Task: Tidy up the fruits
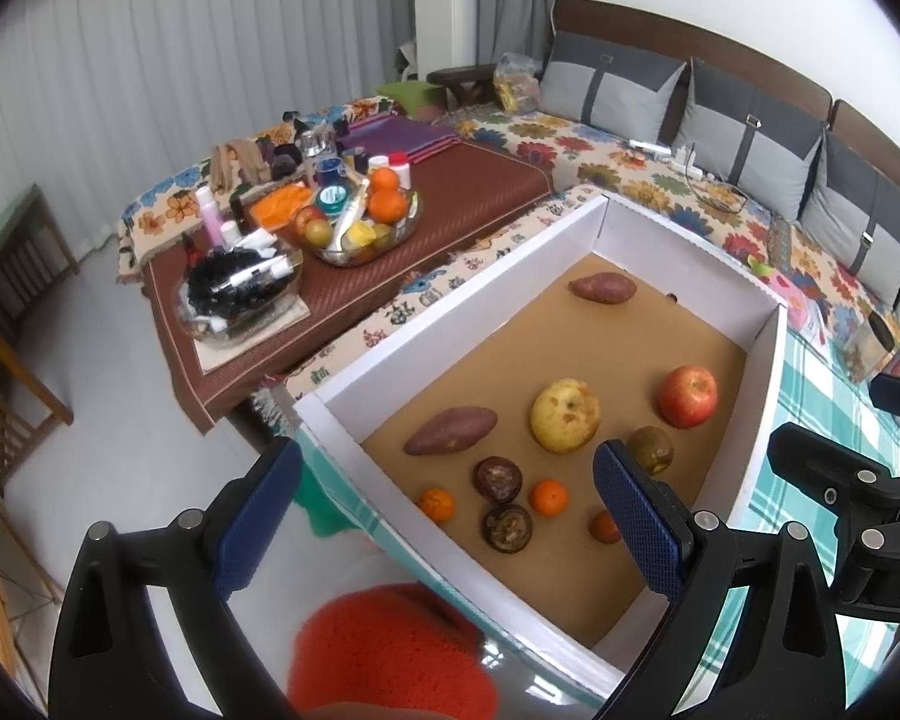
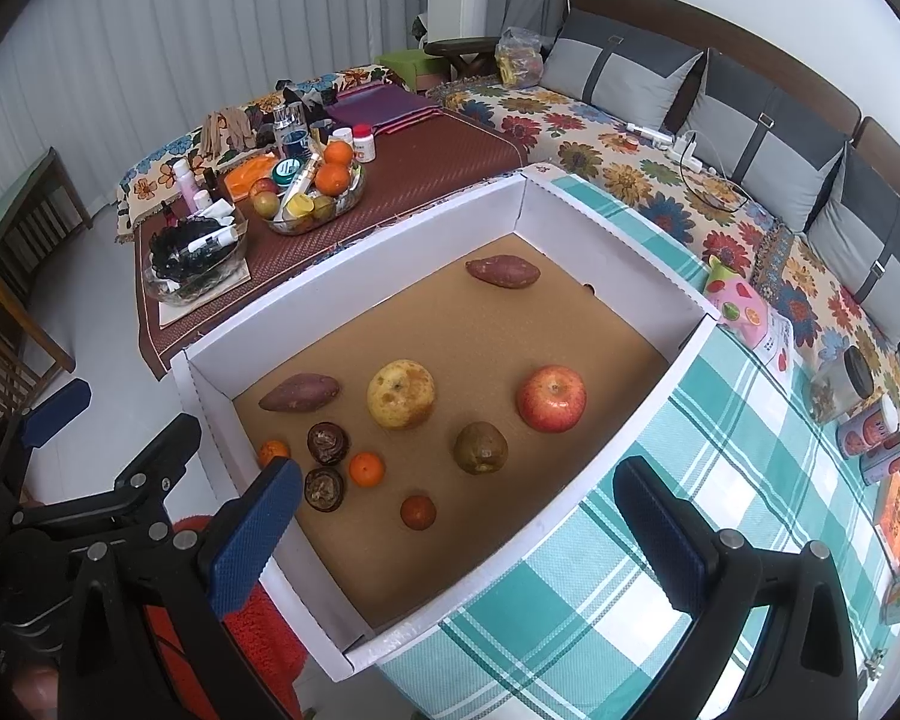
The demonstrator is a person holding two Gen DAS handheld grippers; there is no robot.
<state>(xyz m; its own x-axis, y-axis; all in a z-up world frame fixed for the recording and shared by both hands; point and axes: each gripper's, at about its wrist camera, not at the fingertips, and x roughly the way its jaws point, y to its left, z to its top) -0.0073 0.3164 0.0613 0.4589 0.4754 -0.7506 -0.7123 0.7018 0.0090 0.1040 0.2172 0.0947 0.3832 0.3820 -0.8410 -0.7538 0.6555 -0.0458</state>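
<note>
My left gripper (image 1: 447,504) hangs spread and empty over the white cardboard box (image 2: 630,276); inside, left to right: purple sweet potato (image 2: 299,392), yellow apple (image 2: 401,393), red apple (image 2: 551,398). My right gripper (image 2: 459,501) gapes too. I'd pick one fruit and close gently across its widest part

Left tool (image 1: 444,525) is wide open with nothing in it, hanging over the near edge of the white box (image 1: 390,348). On the brown floor of the box: two sweet potatoes (image 1: 450,431), a yellow apple (image 1: 565,415), a red apple (image 1: 687,395), a few small oranges (image 1: 548,497) and two dark round fruits (image 1: 497,478). The right tool's black frame (image 1: 858,504) pokes in at the right edge. There's a glass fruit bowl (image 1: 366,228) further back.
</note>
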